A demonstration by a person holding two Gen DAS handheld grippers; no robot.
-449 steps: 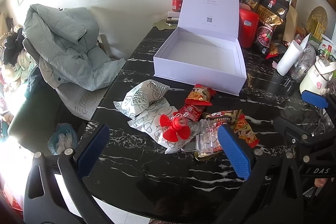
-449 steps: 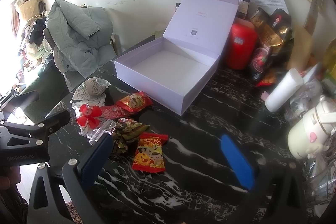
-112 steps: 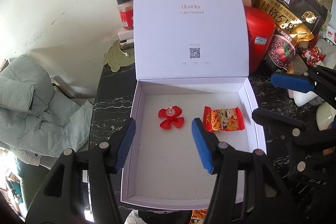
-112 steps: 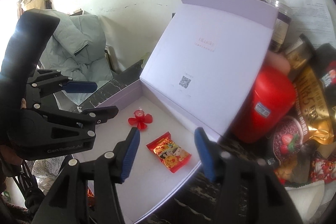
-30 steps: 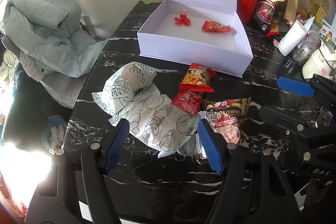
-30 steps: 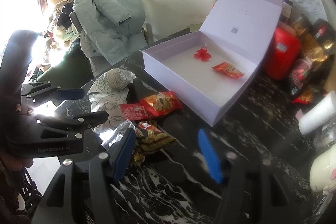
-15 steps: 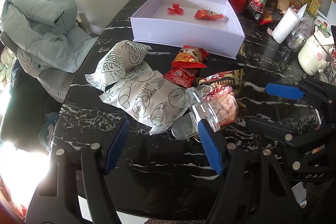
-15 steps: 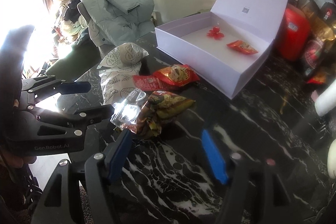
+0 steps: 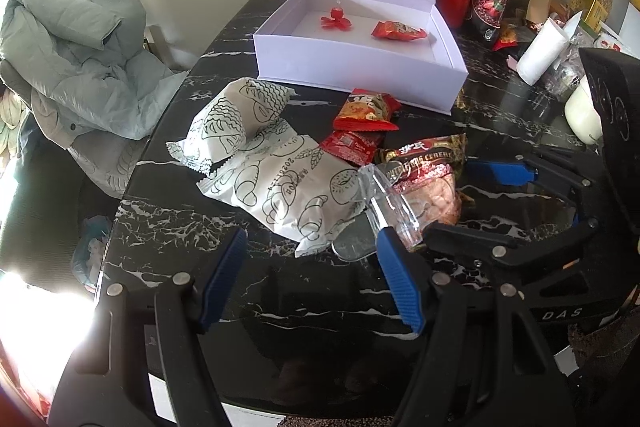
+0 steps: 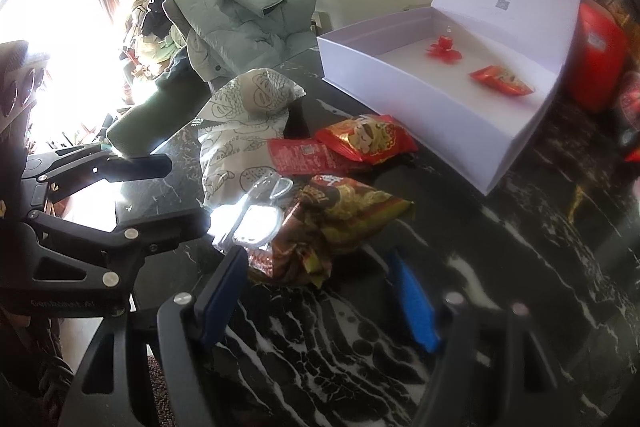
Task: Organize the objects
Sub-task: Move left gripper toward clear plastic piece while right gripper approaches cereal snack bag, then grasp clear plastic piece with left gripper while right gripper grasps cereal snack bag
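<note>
Both grippers have come lower toward the snack pile on the desk point(image 9: 280, 307). Left wrist view: left gripper point(image 9: 312, 279) open, holding nothing. Right wrist view: right gripper point(image 10: 320, 301) has just been opening (empty) before the cereal packet point(image 10: 344, 215); white box point(image 10: 420, 99) behind.

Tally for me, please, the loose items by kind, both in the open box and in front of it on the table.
Red flower toy: 1
Red snack packets: 3
Brown cereal bag: 1
White printed bags: 2
Clear plastic packet: 1
Total: 8
</note>
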